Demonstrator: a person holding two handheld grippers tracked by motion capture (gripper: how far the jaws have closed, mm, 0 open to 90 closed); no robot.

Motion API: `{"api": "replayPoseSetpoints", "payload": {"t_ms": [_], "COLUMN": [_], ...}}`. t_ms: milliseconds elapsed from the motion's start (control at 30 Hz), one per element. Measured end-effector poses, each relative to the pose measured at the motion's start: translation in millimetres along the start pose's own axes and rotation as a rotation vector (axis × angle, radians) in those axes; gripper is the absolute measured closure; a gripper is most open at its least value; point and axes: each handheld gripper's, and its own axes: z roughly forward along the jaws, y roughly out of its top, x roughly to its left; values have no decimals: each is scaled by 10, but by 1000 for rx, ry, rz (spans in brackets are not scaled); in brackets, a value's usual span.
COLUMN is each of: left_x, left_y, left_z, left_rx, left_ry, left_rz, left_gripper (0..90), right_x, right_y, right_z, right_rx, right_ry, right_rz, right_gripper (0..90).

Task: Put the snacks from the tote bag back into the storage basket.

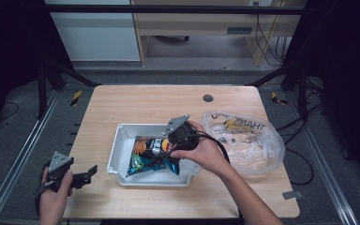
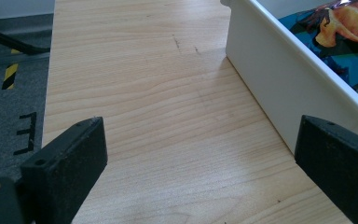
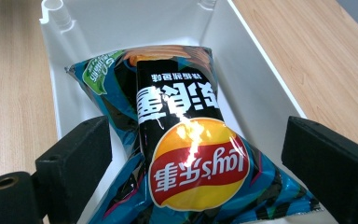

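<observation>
Blue-and-black crisp bag with a red-and-yellow logo (image 1: pixel 153 154) lies flat inside the white rectangular plastic bin (image 1: pixel 117 150), mid-desk, filling most of the bin floor. The light wooden desk (image 1: pixel 136 101) carries the bin and, at its right, a crumpled clear plastic carrier bag with yellow and black print (image 1: pixel 248 140).

Right hand-held gripper (image 1: pixel 178 136) hangs over the bin's right end, just above the crisp bag. High view: the hand covers the jaws, so spacing is unreadable there. Right gripper view settles it — right hand-held gripper (image 3: pixel 193 163) has jaws spread wide, crisp bag (image 3: pixel 186 158) between and below them, pads clear of the foil on both sides. Not pinching anything. That view also shows the logo upside down, printed characters above it, and the bin walls (image 3: pixel 256 93) running along both sides of the bag.

Left hand-held gripper (image 1: pixel 82 177) sits at the desk's near-left corner, well apart from the bin, held by the left hand (image 1: pixel 54 197). High view gives its place but not much on the jaws. Left gripper view: left hand-held gripper (image 2: pixel 200 158) is spread, bare wood between the jaws, nothing pinched — the bin's outer wall (image 2: pixel 270 88) runs past on the right of that view, a strip of the crisp bag (image 2: pixel 349 32) showing over the rim.

Small dark round grommet (image 1: pixel 208 98) near the desk's far edge.
</observation>
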Motion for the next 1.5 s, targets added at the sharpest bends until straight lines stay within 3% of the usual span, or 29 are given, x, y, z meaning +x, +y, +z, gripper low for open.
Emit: {"api": "replayPoseSetpoints", "payload": {"t_ms": [633, 1300, 1500], "left_x": [-24, -17, -20], "left_y": [4, -5, -4], "left_z": [13, 14, 13], "left_rx": [3, 10, 6], "left_ry": [-1, 1, 4], "left_rz": [7, 9, 7], "left_gripper": [22, 22, 22], "right_x": [11, -11, 56], "right_y": [2, -67, -83], "right_z": [-189, -480, -647], "right_rx": [-61, -130, -167], "right_ry": [-37, -174, -175], "right_rz": [54, 108, 130], "right_gripper": [68, 59, 61]}}
